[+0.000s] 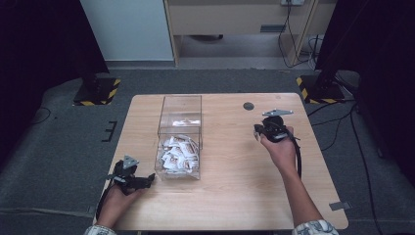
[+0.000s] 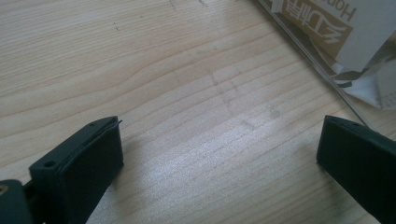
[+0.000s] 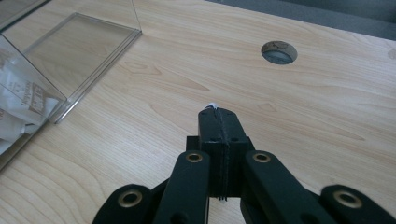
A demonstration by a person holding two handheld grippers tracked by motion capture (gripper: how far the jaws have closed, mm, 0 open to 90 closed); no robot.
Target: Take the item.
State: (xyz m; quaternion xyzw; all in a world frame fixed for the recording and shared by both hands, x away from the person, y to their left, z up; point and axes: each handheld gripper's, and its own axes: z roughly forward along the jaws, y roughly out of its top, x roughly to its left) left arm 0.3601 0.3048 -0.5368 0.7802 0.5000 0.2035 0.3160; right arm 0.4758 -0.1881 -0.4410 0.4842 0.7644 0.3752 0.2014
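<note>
Your right gripper pinches a white sliver too small to identify. In the left gripper view the clear box and its printed packets run off the top right edge, lettering cut short. Your sleeves leave the high view's bottom edge

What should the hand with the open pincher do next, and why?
Probably move the left gripper forward toward the clear box and its white packets. Its jaws stand wide apart over bare table, holding nothing, and the box is just ahead.
</note>
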